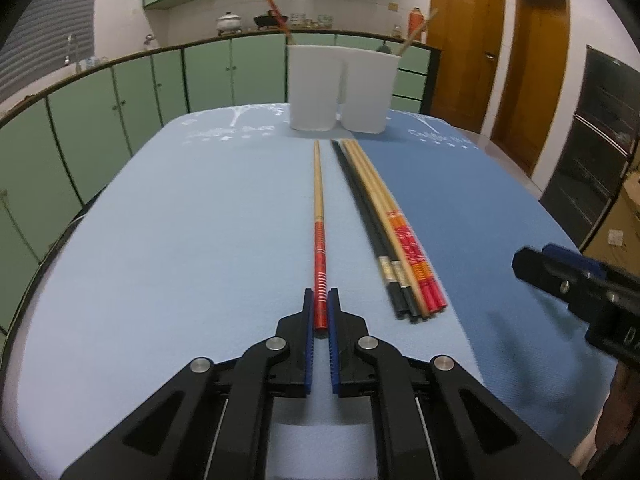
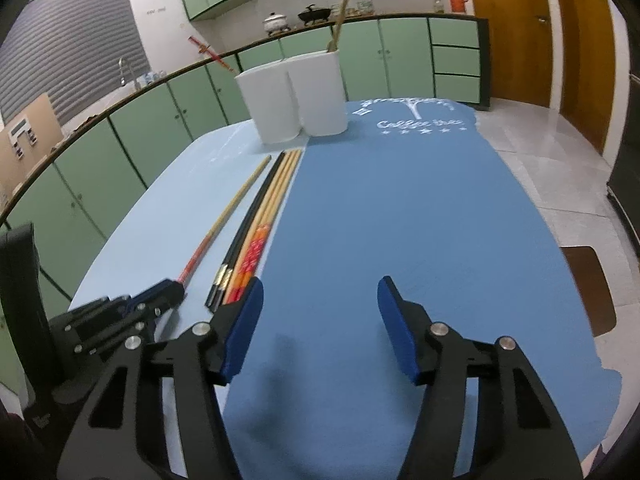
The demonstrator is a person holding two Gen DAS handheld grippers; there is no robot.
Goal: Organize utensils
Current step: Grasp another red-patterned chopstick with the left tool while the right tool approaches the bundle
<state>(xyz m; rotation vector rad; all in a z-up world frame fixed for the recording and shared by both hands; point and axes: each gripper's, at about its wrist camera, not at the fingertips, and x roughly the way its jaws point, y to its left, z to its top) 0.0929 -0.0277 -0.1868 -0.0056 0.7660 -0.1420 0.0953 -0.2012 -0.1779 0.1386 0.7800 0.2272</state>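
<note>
A single chopstick (image 1: 318,200) with a red patterned end lies lengthwise on the light blue cloth. My left gripper (image 1: 321,300) is shut on that red end. To its right lies a bundle of several chopsticks (image 1: 384,232), black, wooden and red-orange ones. A white two-compartment holder (image 1: 312,88) stands at the table's far end; a red chopstick (image 1: 272,4) and a wooden one (image 1: 416,32) stick out of it. My right gripper (image 2: 320,284) hovers open over bare dark blue cloth, just right of the bundle (image 2: 256,240), with nothing between its fingers.
The table cloth (image 2: 400,220) is light blue on the left half and darker blue on the right. Green cabinets (image 1: 100,120) run behind the table. A brown chair seat (image 2: 588,288) stands by the right edge, and wooden doors (image 1: 464,40) are at the back right.
</note>
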